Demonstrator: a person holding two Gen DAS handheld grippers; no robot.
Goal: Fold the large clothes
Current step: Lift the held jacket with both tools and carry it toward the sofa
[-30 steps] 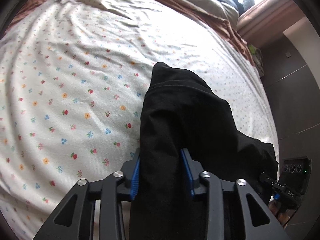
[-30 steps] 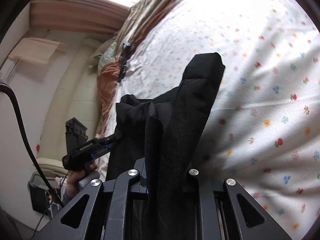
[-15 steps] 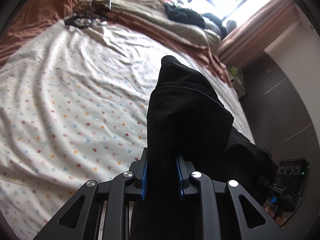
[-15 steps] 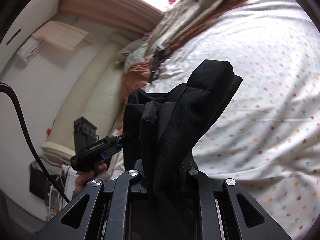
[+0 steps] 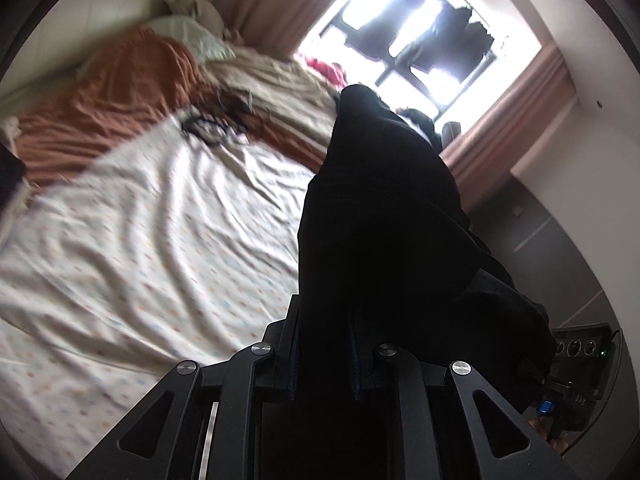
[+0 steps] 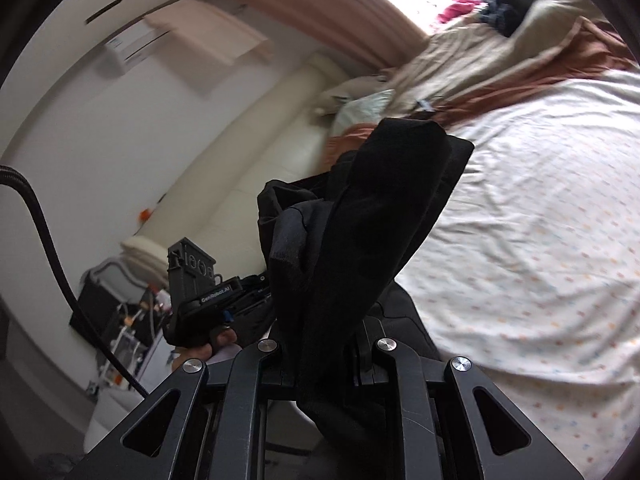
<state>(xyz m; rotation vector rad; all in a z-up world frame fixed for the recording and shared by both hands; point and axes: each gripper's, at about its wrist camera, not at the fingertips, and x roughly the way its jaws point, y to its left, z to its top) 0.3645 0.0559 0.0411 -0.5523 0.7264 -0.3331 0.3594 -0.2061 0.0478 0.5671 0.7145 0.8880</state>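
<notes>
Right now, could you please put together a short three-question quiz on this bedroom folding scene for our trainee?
1. True or false: both grippers hold the black garment.
2. What pattern does the white sheet carry: A stripes, B small coloured flowers, C checks?
3. Fill in: the left gripper has jaws that are ___ on the cloth.

Key: 1 true, the right gripper clamps it too; 2 B; 3 closing.

We see a bed under a white floral sheet (image 5: 140, 240), a rust-orange blanket (image 5: 116, 92) and beige duvet (image 5: 276, 76) bunched beyond it, pink curtains (image 5: 516, 116) flanking a bright window (image 5: 404, 32), and a wall air conditioner (image 6: 136, 46).
</notes>
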